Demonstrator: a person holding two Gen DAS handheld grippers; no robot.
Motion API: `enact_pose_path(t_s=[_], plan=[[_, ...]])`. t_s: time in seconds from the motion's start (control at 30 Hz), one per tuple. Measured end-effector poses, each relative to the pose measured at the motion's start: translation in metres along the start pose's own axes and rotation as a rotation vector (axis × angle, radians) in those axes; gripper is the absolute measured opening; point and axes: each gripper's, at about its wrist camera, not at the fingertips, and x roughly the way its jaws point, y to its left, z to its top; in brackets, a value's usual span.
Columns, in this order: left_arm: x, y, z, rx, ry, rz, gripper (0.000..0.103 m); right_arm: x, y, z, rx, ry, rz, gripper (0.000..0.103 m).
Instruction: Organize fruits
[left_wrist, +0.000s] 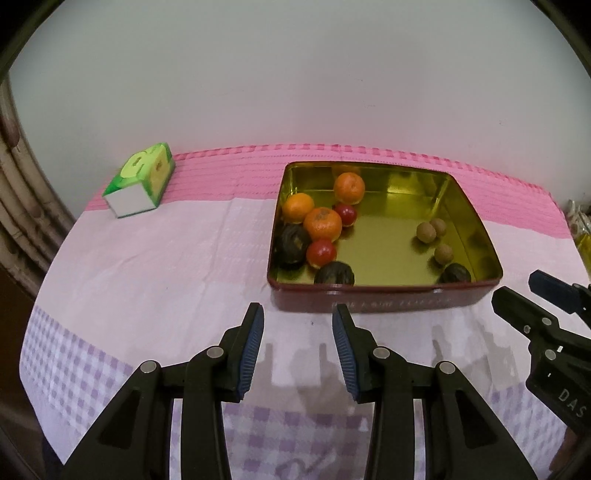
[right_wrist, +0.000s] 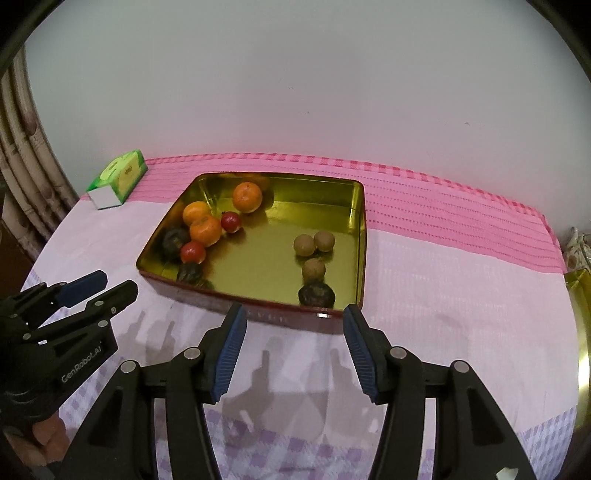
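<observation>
A red tin (left_wrist: 369, 300) with a gold inside sits on the table, and all the fruit lies in it. At its left are three oranges (left_wrist: 323, 223), two small red fruits (left_wrist: 321, 252) and two dark round fruits (left_wrist: 291, 240). Three brown round fruits (left_wrist: 426, 232) and a third dark one (left_wrist: 456, 274) lie at the right. My left gripper (left_wrist: 298, 314) hovers before the tin's front wall, open and empty. My right gripper (right_wrist: 294, 314) is open and empty too, facing the tin (right_wrist: 364, 240) near the dark fruit (right_wrist: 316, 293). Each gripper shows in the other's view: right gripper (left_wrist: 517, 288), left gripper (right_wrist: 116, 282).
A green tissue box (left_wrist: 142, 181) lies at the table's far left corner. The pink and lilac tablecloth (left_wrist: 166, 266) covers the table up to a white wall. A curtain (right_wrist: 22, 177) hangs at the left. A gold-rimmed object (right_wrist: 581, 332) stands at the right edge.
</observation>
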Motion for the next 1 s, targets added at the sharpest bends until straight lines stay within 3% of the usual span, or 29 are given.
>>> enact_pose_path(t_s=[0.37, 1.0], plan=[[-0.017, 0.001, -0.032, 0.002, 0.019, 0.017, 0.041, -0.018, 0.012, -0.028, -0.026, 0.000, 0.004, 0.055], [-0.039, -0.004, -0.044, 0.000, -0.006, 0.009, 0.041, -0.032, 0.014, -0.039, -0.013, -0.021, 0.002, 0.057]])
